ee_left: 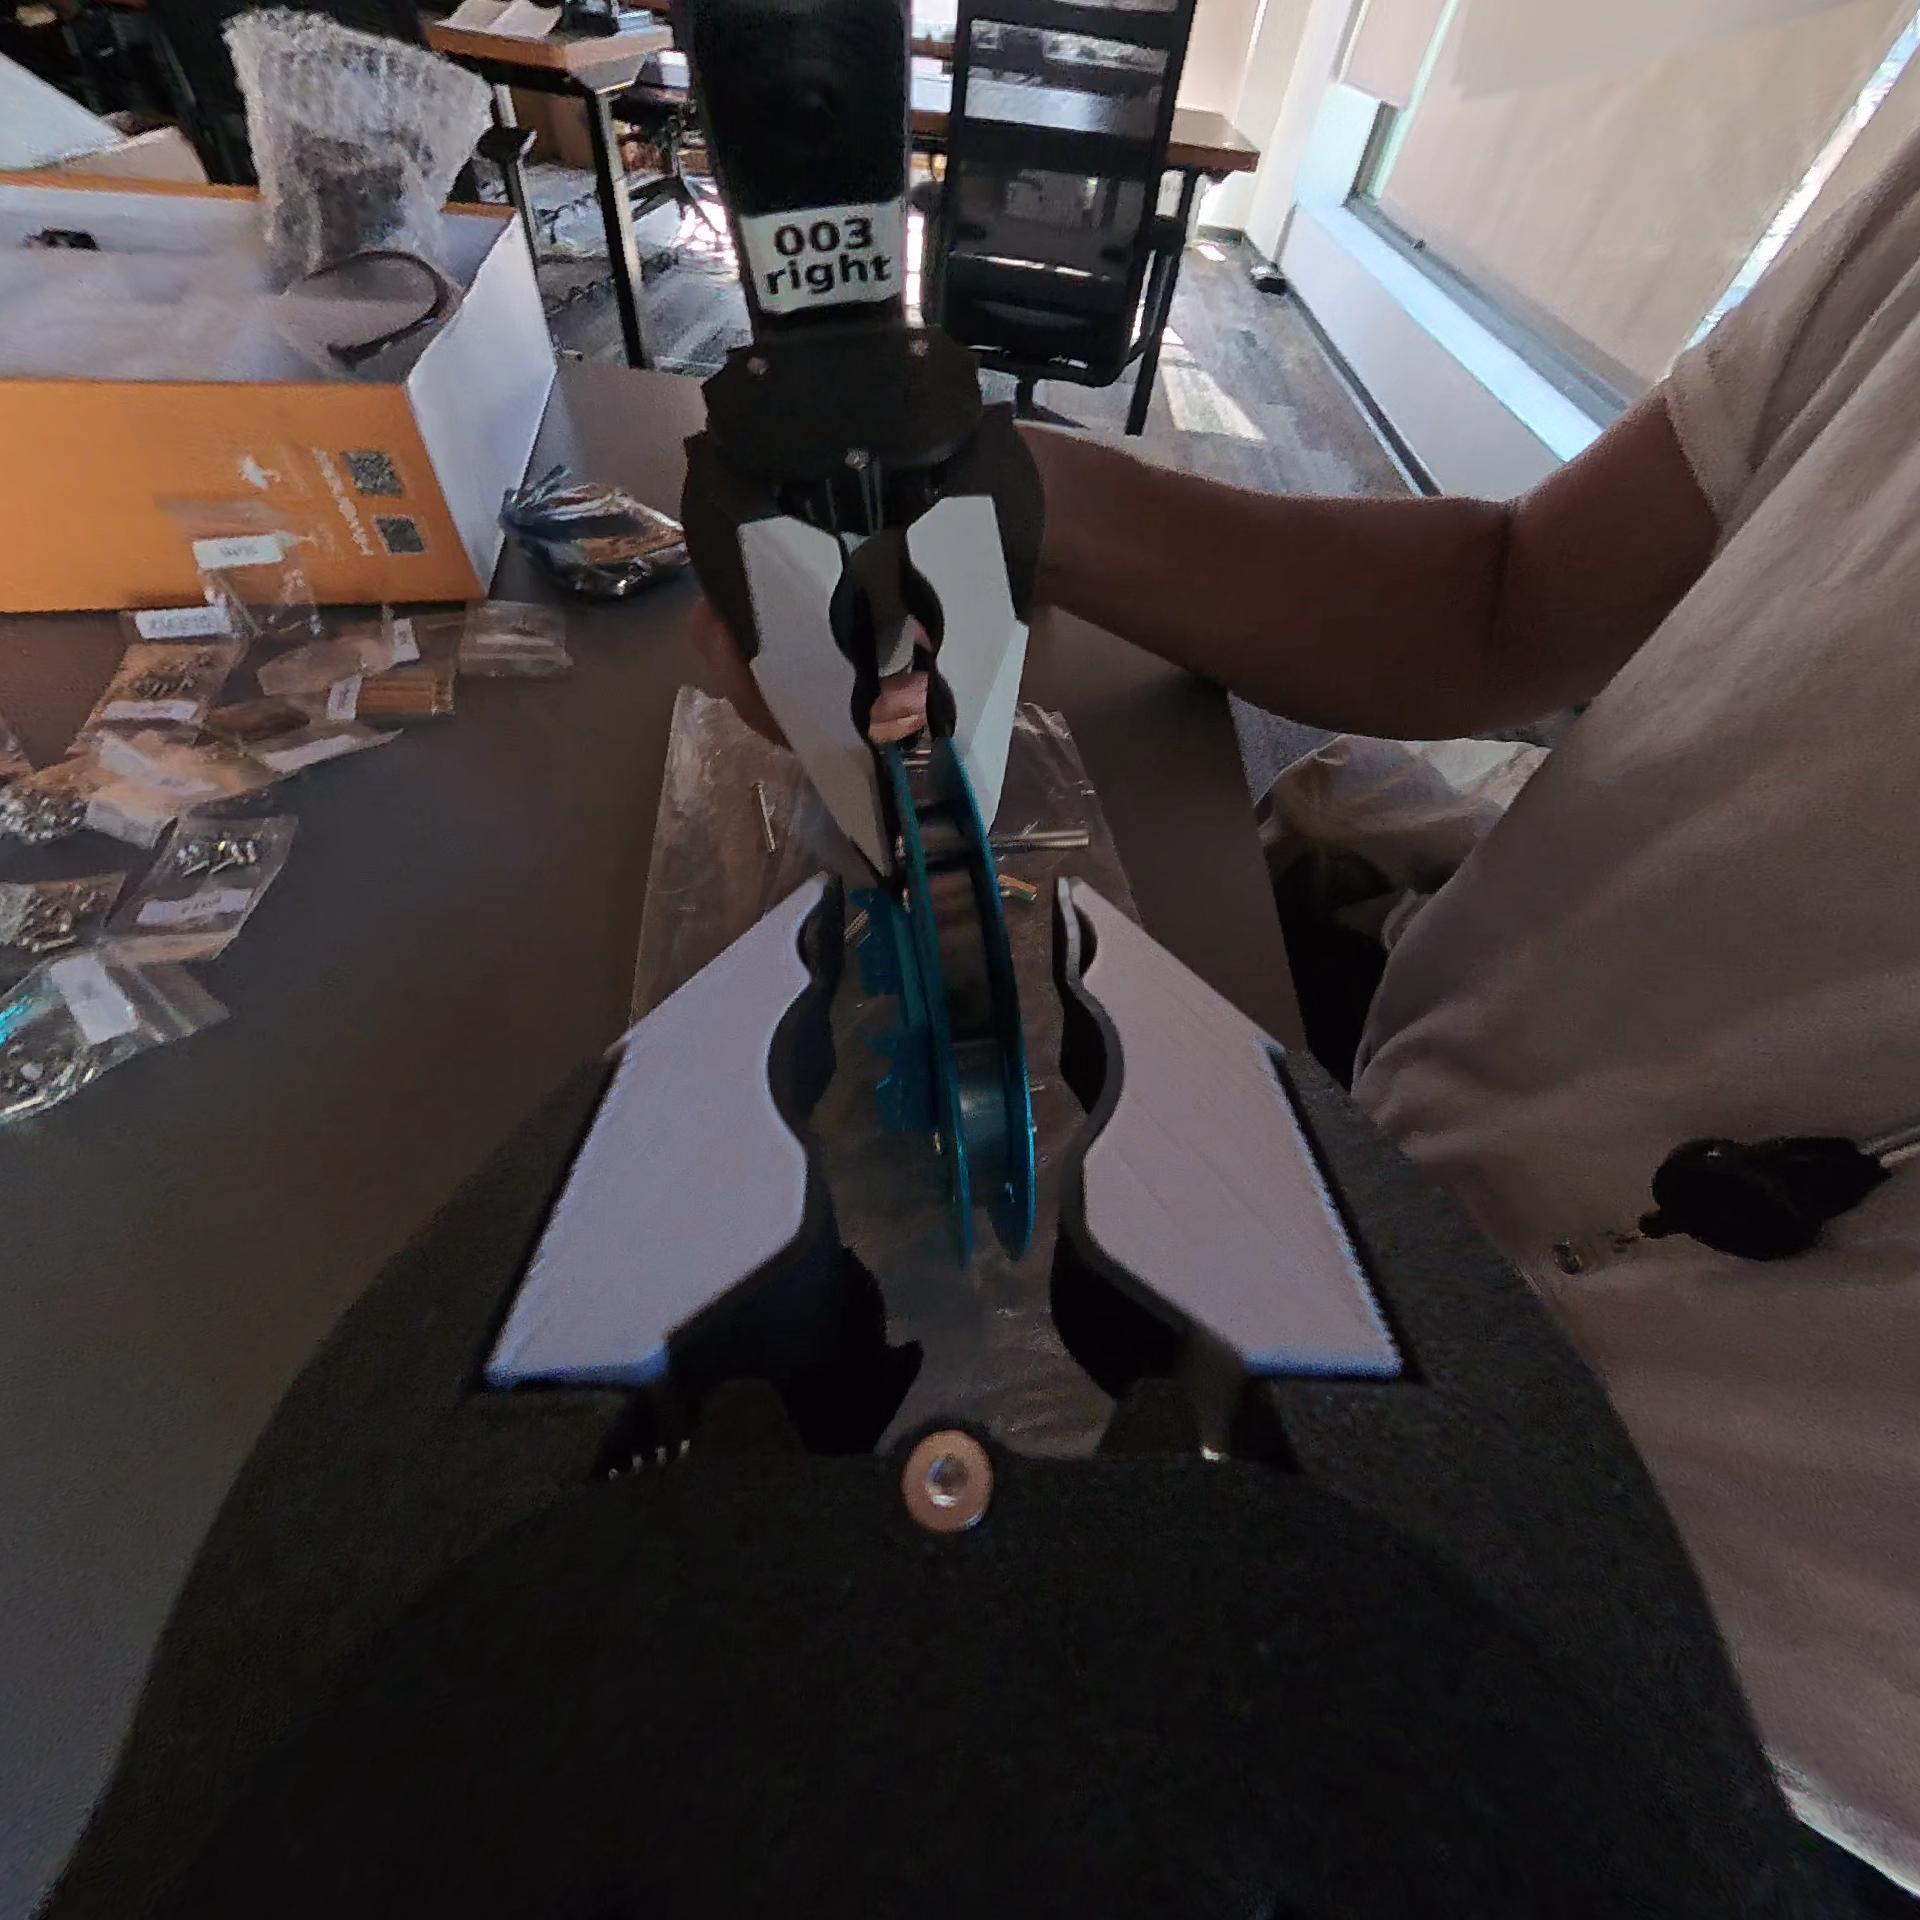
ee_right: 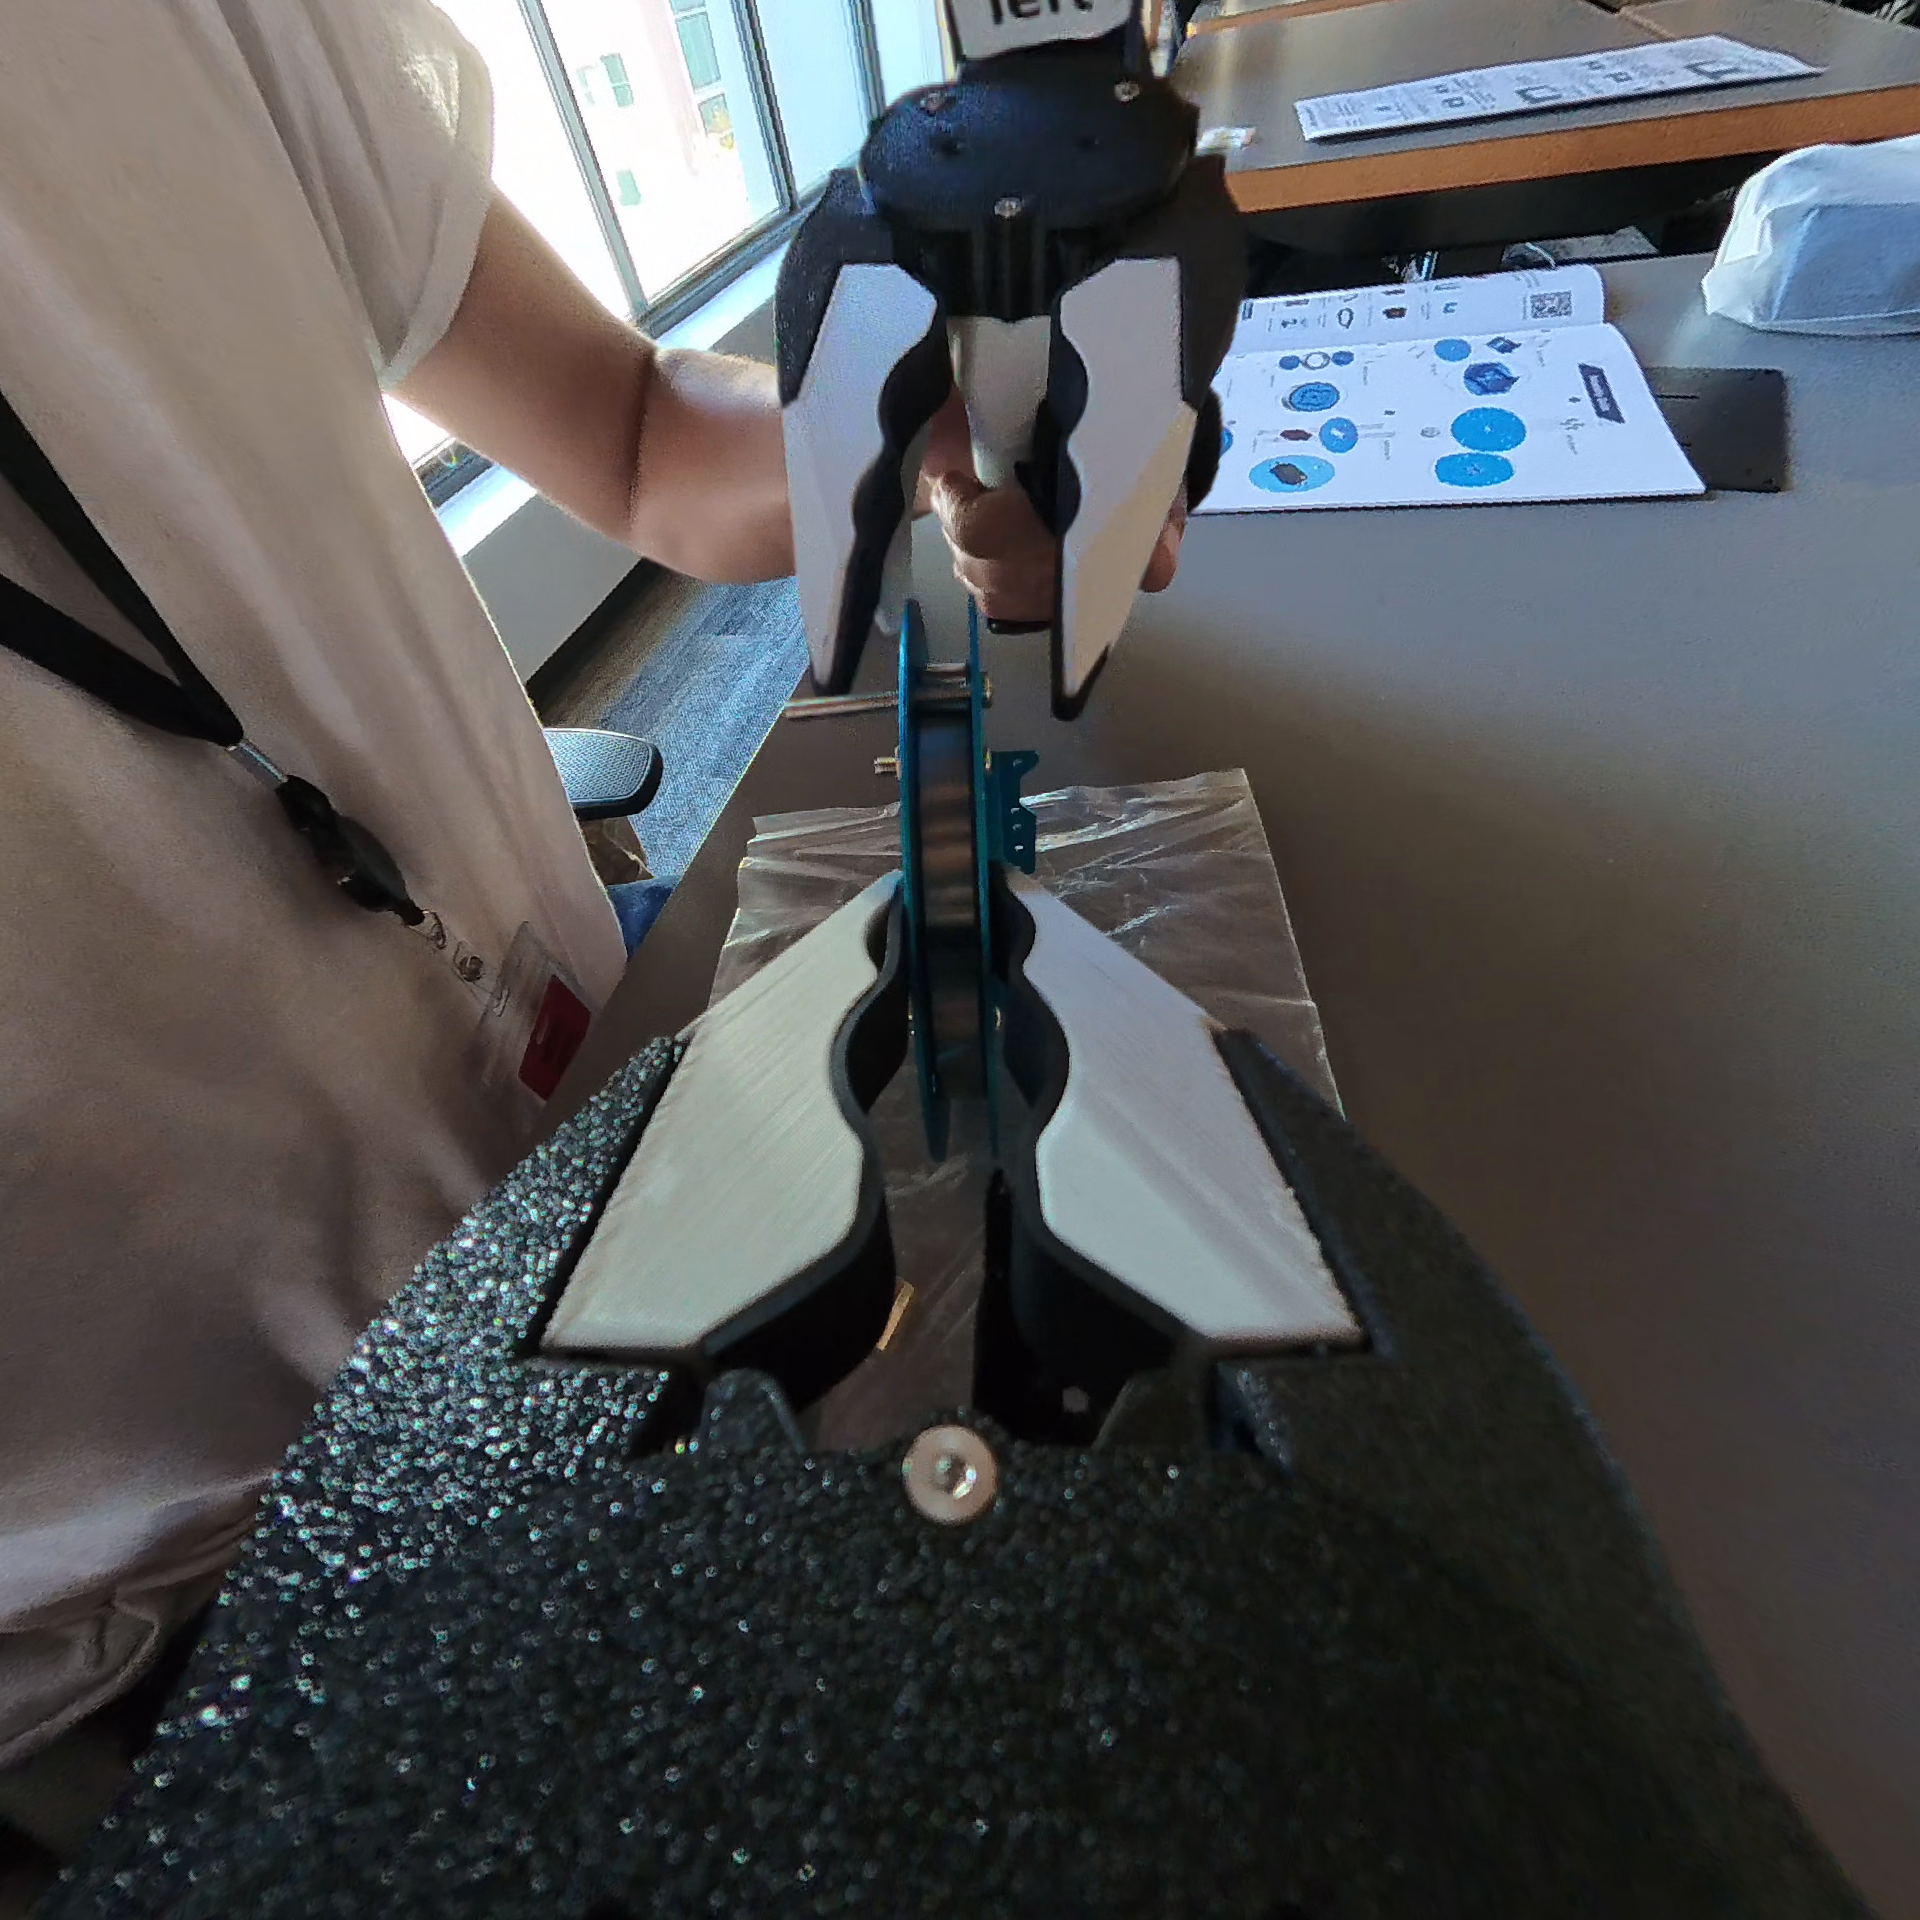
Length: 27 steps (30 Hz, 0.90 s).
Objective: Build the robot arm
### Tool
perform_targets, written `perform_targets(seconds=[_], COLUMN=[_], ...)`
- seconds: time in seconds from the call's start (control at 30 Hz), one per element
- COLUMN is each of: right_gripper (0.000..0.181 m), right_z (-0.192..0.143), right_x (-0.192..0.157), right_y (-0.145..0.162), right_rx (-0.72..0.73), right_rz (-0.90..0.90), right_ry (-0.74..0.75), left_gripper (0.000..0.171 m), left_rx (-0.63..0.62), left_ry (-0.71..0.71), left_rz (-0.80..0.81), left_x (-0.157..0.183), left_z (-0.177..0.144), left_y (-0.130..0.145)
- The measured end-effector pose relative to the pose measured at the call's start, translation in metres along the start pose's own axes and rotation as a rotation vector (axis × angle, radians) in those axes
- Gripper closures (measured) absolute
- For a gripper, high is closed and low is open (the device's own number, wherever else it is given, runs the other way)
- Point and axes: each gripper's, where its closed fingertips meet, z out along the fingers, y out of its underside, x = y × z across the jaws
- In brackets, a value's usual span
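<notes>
My right gripper (ee_right: 951,914) has its fingers clamped on the blue disc assembly (ee_right: 945,883), edge-on at centre frame above the desk (ee_right: 1558,935); my left gripper (ee_left: 940,914) straddles it, fingers spread.

blue wheel (ee_right: 940,935): hub hidden between fingers (ee_right: 769,1122) | small bags (ee_left: 197,862): contents blurred, perhaps screws

A white label (ee_left: 828,255) with black print is sitting on the black handle of the right gripper (ee_left: 930,842); a like label (ee_right: 1039,16), cut off by the frame, is showing on the left gripper (ee_right: 951,696). Square codes (ee_left: 369,473) are showing on an orange box lid (ee_left: 156,488), white tags on small bags (ee_left: 171,623), print on an open booklet (ee_right: 1455,416), a sheet (ee_right: 1558,83) and a badge (ee_right: 540,1018)
</notes>
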Motion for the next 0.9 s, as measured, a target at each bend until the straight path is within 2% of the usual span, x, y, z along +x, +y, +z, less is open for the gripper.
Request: perform_targets(seconds=[0.13,0.2,0.37,0.5,0.57,0.67,0.73,0.8,0.9], right_gripper=[0.168,0.168,0.168,0.165,0.162,0.160,0.153,0.150,0.145], right_z=[0.001,0.000,0.000,-0.003,-0.011,-0.033,-0.041,-0.041,-0.034], right_x=[-0.001,-0.002,-0.004,-0.002,0.000,-0.004,-0.009,-0.011,-0.024], right_y=[0.000,0.000,0.000,0.001,0.002,-0.012,-0.013,-0.009,-0.007], right_rx=[-0.001,0.001,0.005,-0.015,-0.032,0.055,0.054,0.032,0.060], right_rz=[-0.008,-0.015,-0.035,0.022,0.023,0.008,0.045,0.065,0.102], right_ry=[0.000,-0.002,-0.005,0.017,0.099,0.251,0.353,0.473,0.576], left_gripper=[0.137,0.145,0.152,0.156,0.156,0.156,0.156,0.157,0.156], left_rx=[-0.033,-0.030,-0.035,-0.025,-0.009,-0.001,-0.019,-0.039,-0.070], left_ry=[0.031,0.049,-0.002,-0.082,-0.092,-0.105,-0.126,-0.176,-0.330], left_rz=[0.049,0.077,0.141,0.116,0.083,0.079,0.089,0.087,0.027], left_x=[0.002,0.006,0.004,-0.004,-0.004,0.000,0.002,-0.001,-0.016], left_z=[0.007,0.009,0.011,0.011,0.011,0.011,0.012,0.014,0.015], left_y=[-0.001,-0.002,-0.002,-0.002,-0.002,-0.002,-0.002,-0.002,-0.003])
